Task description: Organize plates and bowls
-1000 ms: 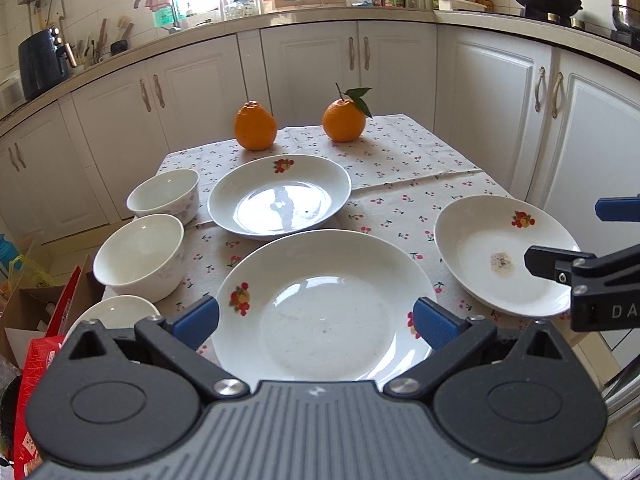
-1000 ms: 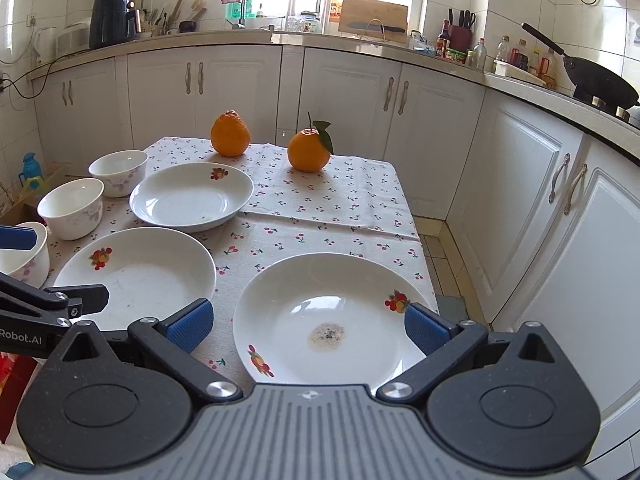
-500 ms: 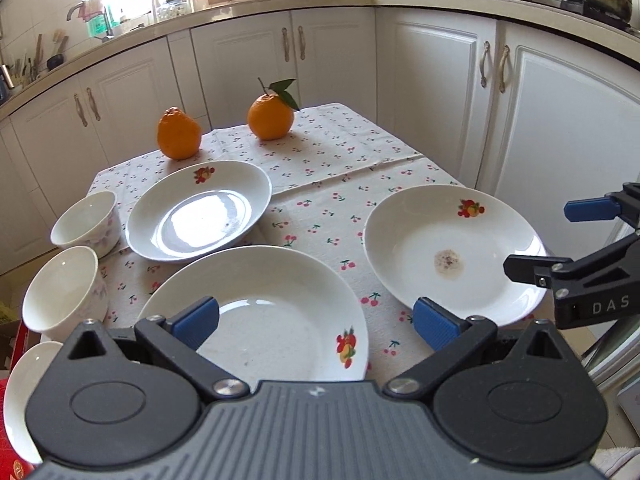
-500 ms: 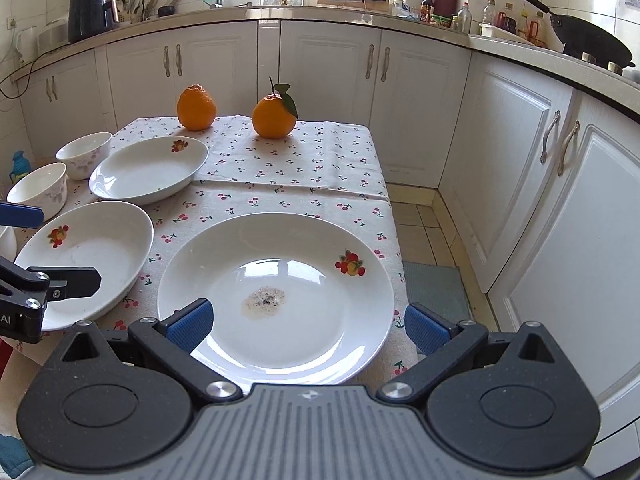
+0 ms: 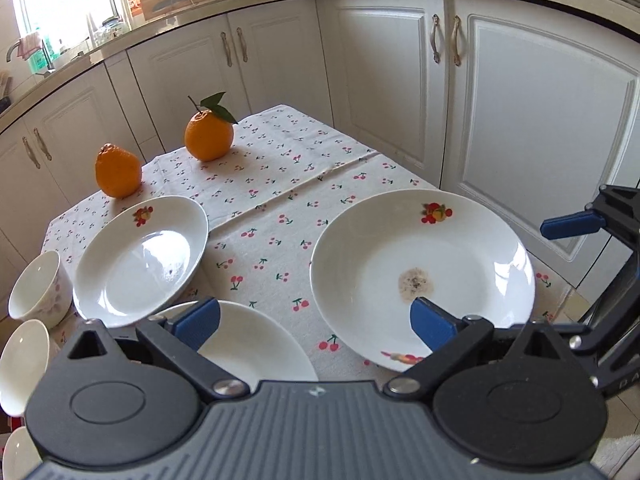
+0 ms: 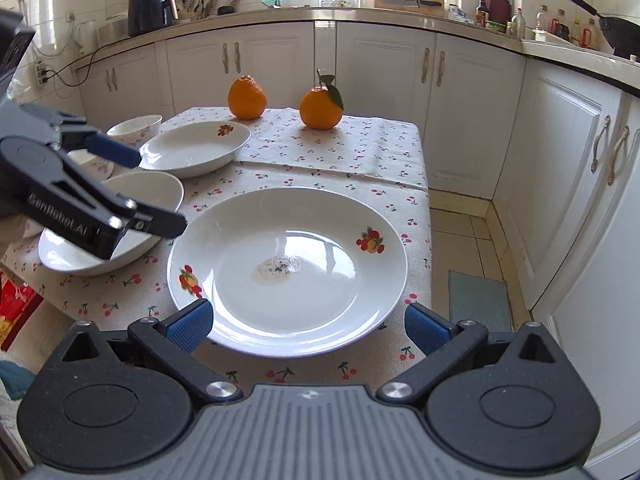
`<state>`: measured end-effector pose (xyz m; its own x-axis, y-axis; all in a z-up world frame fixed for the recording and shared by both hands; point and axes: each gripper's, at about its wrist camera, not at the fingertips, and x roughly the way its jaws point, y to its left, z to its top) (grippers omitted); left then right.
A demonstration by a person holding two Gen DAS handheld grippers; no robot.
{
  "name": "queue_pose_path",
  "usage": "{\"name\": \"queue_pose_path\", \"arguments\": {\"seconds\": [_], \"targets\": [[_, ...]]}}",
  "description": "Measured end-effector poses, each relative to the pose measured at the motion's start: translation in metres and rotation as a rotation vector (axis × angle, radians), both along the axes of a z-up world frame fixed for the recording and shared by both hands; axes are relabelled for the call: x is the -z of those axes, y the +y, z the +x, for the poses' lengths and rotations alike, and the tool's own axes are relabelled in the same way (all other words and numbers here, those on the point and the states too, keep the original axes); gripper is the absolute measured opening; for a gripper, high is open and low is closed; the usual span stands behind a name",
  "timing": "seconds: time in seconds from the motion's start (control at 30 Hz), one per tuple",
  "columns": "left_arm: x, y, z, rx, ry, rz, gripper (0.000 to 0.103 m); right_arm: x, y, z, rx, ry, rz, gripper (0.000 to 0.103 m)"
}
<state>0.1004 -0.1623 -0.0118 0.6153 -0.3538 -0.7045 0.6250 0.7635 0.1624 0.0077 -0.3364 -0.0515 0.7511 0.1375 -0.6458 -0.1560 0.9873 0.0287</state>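
The soiled plate [image 6: 288, 268] lies flat on the cherry-print tablecloth [image 6: 344, 160], and I take it as my landmark. It is white, with a greyish smear at its centre and fruit prints on its rim. My right gripper [image 6: 308, 326] hangs just in front of its near edge, jaws spread wide with nothing between them, one blue pad toward each side of the rim. My left gripper [image 5: 316, 322] is also spread wide and empty; from its own camera its right pad sits over the near-left part of the soiled plate, its left pad over the front plate [image 5: 256, 348].

That front plate is just left of the soiled plate, apart from it. Beyond the front plate, left and behind the soiled plate, is the back plate [image 5: 140, 260], clean and shiny. Left of these stand white bowls: the far bowl [image 5: 36, 288] and the near bowl [image 5: 22, 364].

Well behind the soiled plate, at the far end of the cloth, sit two oranges: the leafy orange [image 6: 320, 108] and, to its left, the bare orange [image 6: 247, 98]. White cabinets [image 6: 468, 120] surround the table.
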Motion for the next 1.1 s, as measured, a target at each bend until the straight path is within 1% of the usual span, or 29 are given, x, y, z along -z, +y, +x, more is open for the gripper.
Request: {"name": "queue_pose_path", "arguments": {"seconds": [0.1,0.17,0.27,0.3,0.33,0.43,0.5,0.53,0.57,0.6,0.67,0.73,0.77,0.8,0.97,1.03,1.1], "targets": [[0.000,-0.010,0.011,0.017,0.009,0.005,0.100,0.006,-0.001,-0.005,-0.056,-0.011,-0.020,0.103],[0.002,-0.017,0.020,0.028,0.032,0.004,0.095,0.010,-0.002,-0.007,-0.084,-0.014,-0.030,0.103],[0.007,-0.027,0.033,0.038,0.071,0.010,0.084,0.017,-0.004,-0.007,-0.114,-0.016,-0.038,0.103],[0.009,-0.031,0.038,0.039,0.087,0.010,0.078,0.019,-0.005,-0.007,-0.121,-0.017,-0.036,0.103],[0.012,-0.034,0.043,0.042,0.102,0.013,0.074,0.022,-0.006,-0.006,-0.126,-0.018,-0.033,0.103],[0.022,-0.042,0.057,0.038,0.158,0.027,0.068,0.026,-0.010,0.001,-0.128,-0.013,-0.025,0.103],[0.027,-0.046,0.063,0.045,0.178,0.038,0.066,0.028,-0.012,0.005,-0.139,-0.007,-0.024,0.103],[0.029,-0.048,0.067,0.043,0.189,0.045,0.062,0.030,-0.012,0.006,-0.141,-0.005,-0.028,0.103],[0.032,-0.049,0.071,0.043,0.205,0.049,0.060,0.032,-0.013,0.007,-0.139,0.000,-0.035,0.103],[0.035,-0.050,0.075,0.044,0.225,0.049,0.055,0.034,-0.013,0.010,-0.143,0.006,-0.044,0.103],[0.039,-0.052,0.082,0.040,0.265,0.049,0.053,0.038,-0.013,0.011,-0.174,0.008,-0.050,0.103],[0.039,-0.053,0.085,0.051,0.284,0.034,0.052,0.039,-0.014,0.012,-0.189,-0.001,-0.048,0.103],[0.039,-0.054,0.086,0.053,0.285,0.037,0.050,0.039,-0.014,0.013,-0.195,-0.003,-0.047,0.103],[0.038,-0.056,0.087,0.060,0.286,0.039,0.046,0.039,-0.014,0.013,-0.197,-0.007,-0.048,0.103],[0.037,-0.058,0.091,0.083,0.292,0.052,0.042,0.040,-0.017,0.016,-0.239,-0.020,-0.030,0.100],[0.037,-0.057,0.094,0.086,0.297,0.055,0.038,0.040,-0.016,0.017,-0.254,-0.027,-0.034,0.099],[0.037,-0.057,0.096,0.093,0.305,0.056,0.038,0.040,-0.017,0.019,-0.261,-0.022,-0.028,0.099]]}}
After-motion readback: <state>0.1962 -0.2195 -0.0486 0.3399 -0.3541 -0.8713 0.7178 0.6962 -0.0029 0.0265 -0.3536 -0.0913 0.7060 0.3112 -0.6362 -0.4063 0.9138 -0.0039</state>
